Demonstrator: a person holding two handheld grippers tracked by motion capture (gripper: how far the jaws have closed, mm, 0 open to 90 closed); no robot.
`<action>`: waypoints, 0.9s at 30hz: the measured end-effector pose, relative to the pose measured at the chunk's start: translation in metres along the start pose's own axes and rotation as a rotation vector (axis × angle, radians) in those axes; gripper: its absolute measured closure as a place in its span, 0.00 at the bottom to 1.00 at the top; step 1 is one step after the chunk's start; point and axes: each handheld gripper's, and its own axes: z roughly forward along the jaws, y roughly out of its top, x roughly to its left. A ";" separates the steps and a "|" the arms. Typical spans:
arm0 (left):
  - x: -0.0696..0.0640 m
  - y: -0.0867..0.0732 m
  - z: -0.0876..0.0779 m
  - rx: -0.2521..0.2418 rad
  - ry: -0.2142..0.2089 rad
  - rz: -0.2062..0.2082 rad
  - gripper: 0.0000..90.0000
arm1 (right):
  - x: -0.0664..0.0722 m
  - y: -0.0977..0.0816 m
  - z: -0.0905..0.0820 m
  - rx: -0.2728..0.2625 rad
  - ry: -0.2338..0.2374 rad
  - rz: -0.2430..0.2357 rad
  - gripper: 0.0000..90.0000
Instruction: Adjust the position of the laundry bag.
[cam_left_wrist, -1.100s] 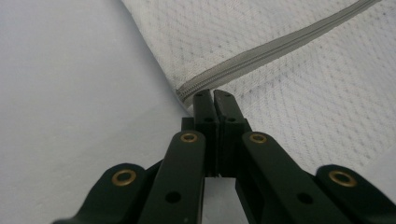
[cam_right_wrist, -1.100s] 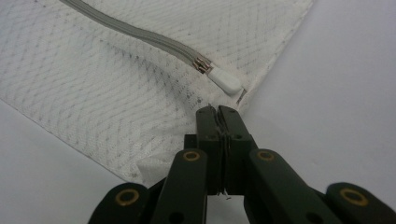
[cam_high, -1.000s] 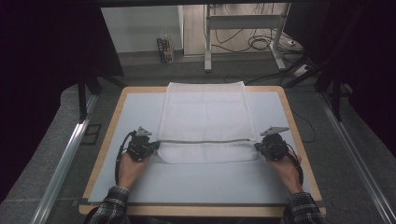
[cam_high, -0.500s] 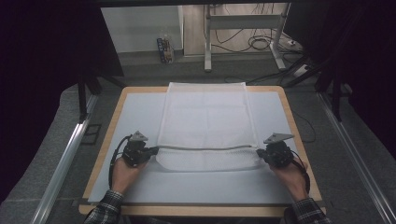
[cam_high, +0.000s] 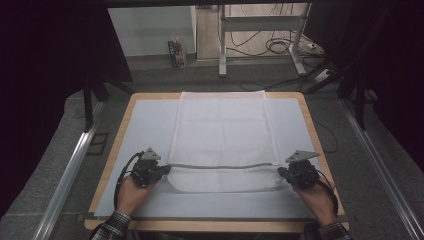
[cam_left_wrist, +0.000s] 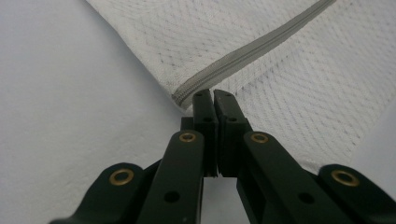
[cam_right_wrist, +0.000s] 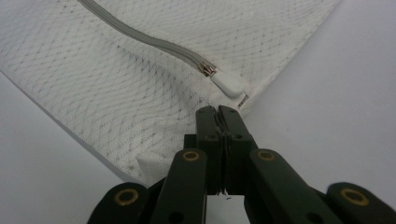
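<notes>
A white mesh bag (cam_high: 222, 125) lies lengthwise on the pale mat (cam_high: 145, 125), with a grey zip (cam_high: 220, 165) running across its near end. My left gripper (cam_high: 161, 172) is shut on the bag's near left corner. In the left gripper view the jaws (cam_left_wrist: 214, 97) pinch the mesh (cam_left_wrist: 299, 88) just beside the zip's end (cam_left_wrist: 187, 95). My right gripper (cam_high: 283, 174) is shut on the near right corner. Its tips (cam_right_wrist: 217, 111) grip the mesh (cam_right_wrist: 116, 102) just below the white zip pull (cam_right_wrist: 226, 85). The near end is folded over between the two grippers.
The mat sits on a wood-edged table (cam_high: 312, 135). Metal rails (cam_high: 70, 170) run along both sides on the grey floor. Behind the table stand a white frame's legs (cam_high: 222, 45) with cables (cam_high: 280, 47) and a small box (cam_high: 175, 52).
Both hands have moved toward the near edge of the table, dragging the bag's zip end along with them. The jaws stay shut on the corners.
</notes>
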 end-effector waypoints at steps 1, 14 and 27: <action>-0.002 0.000 -0.001 0.002 -0.002 0.008 0.99 | 0.002 -0.003 -0.003 0.002 0.001 0.001 0.97; -0.020 -0.012 -0.009 0.029 -0.017 0.027 0.99 | 0.009 -0.020 -0.013 0.026 0.025 -0.005 0.97; -0.021 -0.018 -0.010 0.013 -0.005 0.005 0.79 | 0.016 -0.024 -0.014 0.017 0.059 -0.020 0.84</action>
